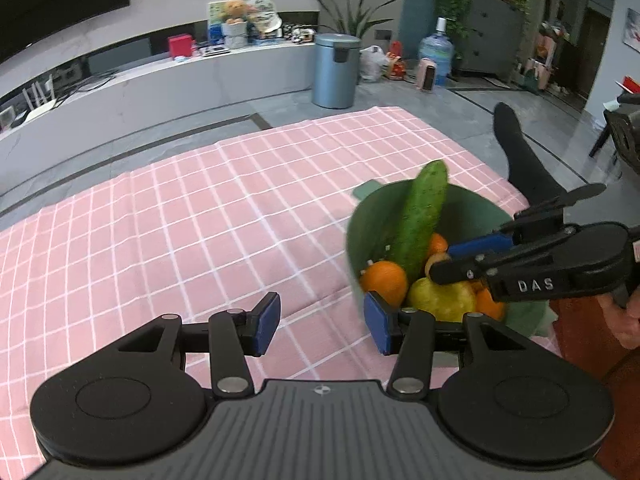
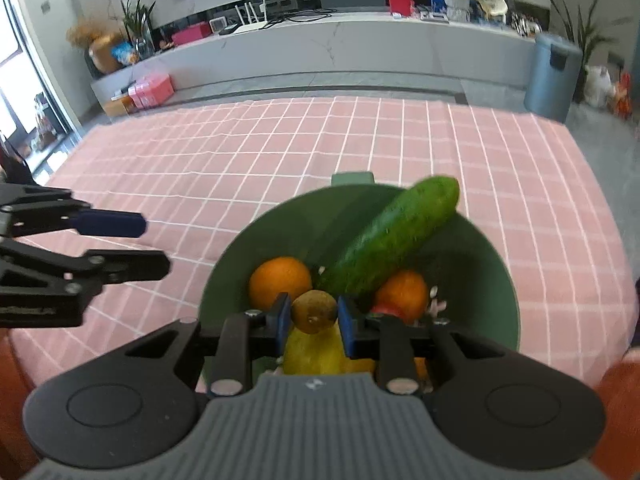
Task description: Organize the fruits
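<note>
A green bowl [image 2: 472, 248] stands on the pink checked tablecloth and also shows in the left wrist view [image 1: 364, 216]. It holds a cucumber [image 2: 392, 236] leaning on the rim, oranges [image 2: 280, 280], a yellow pear [image 2: 312, 352] and something red. My right gripper [image 2: 314, 314] is shut on a brown kiwi [image 2: 314, 310] just above the fruit in the bowl. My left gripper [image 1: 322, 324] is open and empty, left of the bowl, its right pad by the bowl's near wall. It also shows in the right wrist view [image 2: 136, 244].
The tablecloth [image 1: 180, 220] stretches left and back of the bowl. Beyond the table's far edge are a grey bin [image 1: 335, 70], a water jug [image 1: 436, 52] and a long white counter [image 1: 160, 80]. A dark-clad leg [image 1: 520, 156] is at the right.
</note>
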The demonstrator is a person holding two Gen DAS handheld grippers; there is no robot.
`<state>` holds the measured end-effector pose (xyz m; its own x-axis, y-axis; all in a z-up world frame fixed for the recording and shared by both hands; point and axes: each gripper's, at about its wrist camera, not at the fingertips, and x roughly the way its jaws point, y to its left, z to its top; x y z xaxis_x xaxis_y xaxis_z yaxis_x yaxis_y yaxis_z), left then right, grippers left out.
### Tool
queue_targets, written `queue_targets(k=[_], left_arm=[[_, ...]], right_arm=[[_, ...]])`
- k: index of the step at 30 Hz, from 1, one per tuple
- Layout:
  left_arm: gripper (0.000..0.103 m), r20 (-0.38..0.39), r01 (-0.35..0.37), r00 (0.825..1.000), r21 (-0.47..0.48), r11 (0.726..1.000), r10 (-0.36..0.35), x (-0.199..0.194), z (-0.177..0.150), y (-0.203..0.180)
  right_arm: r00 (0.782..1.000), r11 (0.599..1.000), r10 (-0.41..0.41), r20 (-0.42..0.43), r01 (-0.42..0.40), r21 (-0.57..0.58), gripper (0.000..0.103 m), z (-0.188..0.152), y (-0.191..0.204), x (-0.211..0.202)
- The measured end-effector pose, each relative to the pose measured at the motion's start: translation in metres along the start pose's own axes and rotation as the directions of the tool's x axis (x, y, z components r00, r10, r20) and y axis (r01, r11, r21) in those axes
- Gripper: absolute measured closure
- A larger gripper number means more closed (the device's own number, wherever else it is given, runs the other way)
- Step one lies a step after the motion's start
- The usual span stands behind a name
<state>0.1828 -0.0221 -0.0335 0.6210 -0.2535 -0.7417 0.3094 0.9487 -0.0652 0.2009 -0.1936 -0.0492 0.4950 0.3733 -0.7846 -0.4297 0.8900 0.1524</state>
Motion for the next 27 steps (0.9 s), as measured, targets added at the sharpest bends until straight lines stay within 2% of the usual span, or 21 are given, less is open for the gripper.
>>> queue_targets(k=[6,14,27], left_arm=[[0.046,-0.021,-0.011,1.000,-0.026,1.000,0.010,0.007,-0.009,0.010],[0.046,-0.041,-0.002,0.999,-0.054,0.999,0.000,0.012,-0.018,0.021],[0.046,-0.037,-0.006,0.999,-0.073,0.997,0.003,-0.004,-0.024,0.024]], right_arm=[[0.999,0.998,-0.053,-0.012,0.052,-0.041,0.082,0.006,0.001,0.015],[0.997,0.996,-0.073,-0.023,0.071,-0.058,0.081,0.009,0.002,0.021],[0.993,0.992,-0.110,-0.043,0.107,-0.065,0.078,0.014,0.012,0.021]])
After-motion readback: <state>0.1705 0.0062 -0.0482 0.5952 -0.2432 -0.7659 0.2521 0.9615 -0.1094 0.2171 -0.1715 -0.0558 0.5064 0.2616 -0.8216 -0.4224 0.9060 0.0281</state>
